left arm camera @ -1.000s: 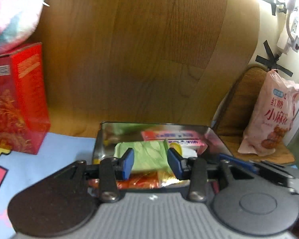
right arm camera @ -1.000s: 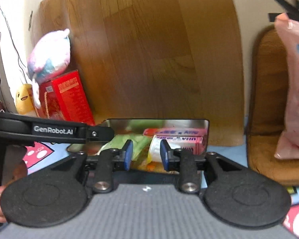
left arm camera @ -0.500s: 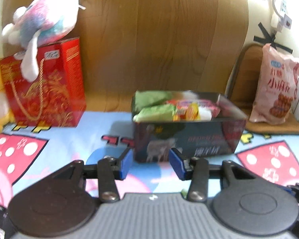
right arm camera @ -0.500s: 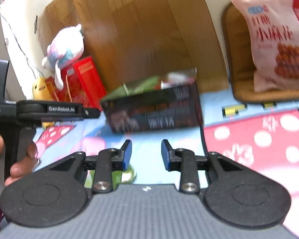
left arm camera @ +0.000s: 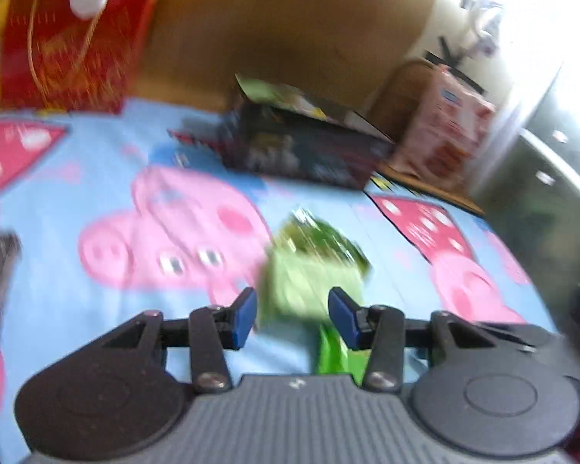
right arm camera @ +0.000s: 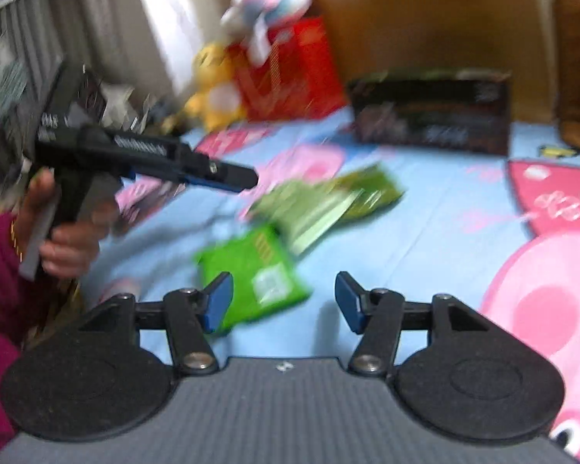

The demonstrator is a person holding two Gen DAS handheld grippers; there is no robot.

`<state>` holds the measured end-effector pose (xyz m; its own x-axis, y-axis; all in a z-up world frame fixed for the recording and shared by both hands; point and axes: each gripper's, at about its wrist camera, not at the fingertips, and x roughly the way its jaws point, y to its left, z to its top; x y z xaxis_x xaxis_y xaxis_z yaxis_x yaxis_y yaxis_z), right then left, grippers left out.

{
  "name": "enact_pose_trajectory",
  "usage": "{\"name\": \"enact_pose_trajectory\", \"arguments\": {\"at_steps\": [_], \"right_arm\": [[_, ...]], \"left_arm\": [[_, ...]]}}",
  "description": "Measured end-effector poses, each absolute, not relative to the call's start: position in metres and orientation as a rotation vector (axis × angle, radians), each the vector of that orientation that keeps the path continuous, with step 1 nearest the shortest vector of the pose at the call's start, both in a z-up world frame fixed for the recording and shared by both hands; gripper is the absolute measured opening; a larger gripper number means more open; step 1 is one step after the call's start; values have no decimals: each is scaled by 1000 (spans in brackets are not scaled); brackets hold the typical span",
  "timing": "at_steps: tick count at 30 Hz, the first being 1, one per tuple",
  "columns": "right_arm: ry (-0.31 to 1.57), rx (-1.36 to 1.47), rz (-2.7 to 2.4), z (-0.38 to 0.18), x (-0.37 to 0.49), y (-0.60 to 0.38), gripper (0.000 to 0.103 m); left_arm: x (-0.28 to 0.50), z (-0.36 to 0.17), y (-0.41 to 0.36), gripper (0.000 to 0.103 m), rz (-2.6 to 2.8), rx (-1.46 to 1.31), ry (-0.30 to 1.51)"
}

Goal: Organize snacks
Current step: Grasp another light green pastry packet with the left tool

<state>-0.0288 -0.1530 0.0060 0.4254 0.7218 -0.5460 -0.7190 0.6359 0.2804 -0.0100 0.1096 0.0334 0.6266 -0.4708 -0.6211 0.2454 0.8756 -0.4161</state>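
Both views motion-blurred. Left gripper: jaws apart, gripping nothing, with a pale green snack packet on the blue cartoon mat just ahead between its fingertips. Right gripper: jaws wide apart, empty; bright green packet lies by its left fingertip, dark snack tin well ahead.
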Motion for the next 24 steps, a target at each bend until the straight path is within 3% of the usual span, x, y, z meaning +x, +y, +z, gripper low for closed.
{"name": "enact_pose_trajectory", "arguments": {"at_steps": [5, 8, 11, 22, 24], "right_arm": [[597, -192, 933, 2, -51, -120, 63], [594, -198, 872, 4, -40, -119, 36], [640, -85, 833, 5, -21, -132, 28], [619, -92, 859, 1, -17, -130, 30], [652, -61, 887, 3, -12, -137, 36]], "left_arm": [[-18, 16, 105, 37, -485, -348, 858], [-24, 10, 96, 35, -509, -359, 856], [-21, 8, 96, 35, -512, -406, 860], [-9, 9, 87, 35, -468, -413, 856], [-9, 11, 87, 36, -468, -404, 871]]}}
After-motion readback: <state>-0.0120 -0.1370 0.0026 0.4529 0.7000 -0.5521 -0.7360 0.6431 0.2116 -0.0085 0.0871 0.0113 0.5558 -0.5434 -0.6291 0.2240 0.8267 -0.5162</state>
